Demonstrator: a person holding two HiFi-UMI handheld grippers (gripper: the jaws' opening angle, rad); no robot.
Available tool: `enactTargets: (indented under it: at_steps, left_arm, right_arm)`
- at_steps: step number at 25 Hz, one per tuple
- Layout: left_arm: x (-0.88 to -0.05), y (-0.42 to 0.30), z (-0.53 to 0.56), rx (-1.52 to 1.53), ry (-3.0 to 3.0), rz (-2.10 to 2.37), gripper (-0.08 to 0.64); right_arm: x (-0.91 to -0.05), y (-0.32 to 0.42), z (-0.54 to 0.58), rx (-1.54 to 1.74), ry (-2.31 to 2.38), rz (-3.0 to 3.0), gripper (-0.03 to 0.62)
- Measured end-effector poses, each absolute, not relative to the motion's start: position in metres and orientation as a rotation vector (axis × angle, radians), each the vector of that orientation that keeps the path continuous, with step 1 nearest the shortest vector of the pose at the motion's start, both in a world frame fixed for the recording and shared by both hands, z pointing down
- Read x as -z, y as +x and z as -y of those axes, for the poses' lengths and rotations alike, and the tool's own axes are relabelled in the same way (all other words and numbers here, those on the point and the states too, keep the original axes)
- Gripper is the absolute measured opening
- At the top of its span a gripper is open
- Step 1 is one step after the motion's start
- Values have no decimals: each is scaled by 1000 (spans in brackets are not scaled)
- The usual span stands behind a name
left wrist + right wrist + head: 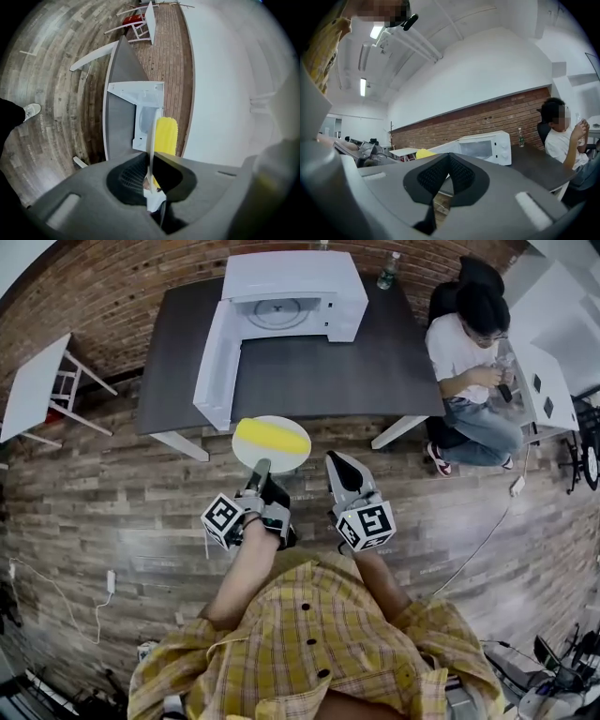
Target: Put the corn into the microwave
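carrying step: left gripper [260, 468] clamps the plate [292, 463] rim, corn [272, 437] just ahead of it. right gripper [339, 470] closed, empty. next: reach ahead into the open microwave [292, 296], plate level.

Yellow corn [272, 437] flat on plate [286, 463]; white microwave [295, 296] door open.

Dark grey table [309, 381] stands against the far brick wall. On it, at the far edge: white microwave [298, 289], its door [214, 367] swung open toward the table's near left corner. A bottle [388, 270] stands upright just right of the microwave. The rest of the tabletop is bare.

Wood-plank floor [112, 484]: a small white table [33, 385] stands far left, and a white cable [101, 601] lies near left.

White plate [277, 463], just near of the table's edge, carries the corn [272, 437] lying flat.
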State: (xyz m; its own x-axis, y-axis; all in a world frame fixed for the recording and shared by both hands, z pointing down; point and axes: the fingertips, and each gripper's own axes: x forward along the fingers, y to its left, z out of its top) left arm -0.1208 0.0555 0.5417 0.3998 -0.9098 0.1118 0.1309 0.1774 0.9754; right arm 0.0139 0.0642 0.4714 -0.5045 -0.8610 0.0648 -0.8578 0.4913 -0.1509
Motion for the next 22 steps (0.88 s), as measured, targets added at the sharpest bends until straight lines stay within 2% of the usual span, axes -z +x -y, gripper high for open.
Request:
enactTargets:
  at_steps: [9,22]
  left_arm:
    - [-545,-138,32,822,1160,843,26]
    - [-564,-143,88,794,1129,840,26]
  right_arm:
    - [-452,-7,28,214,-1614,-2621,-3]
    - [-467,0,91,278,-1789,-2585,-3]
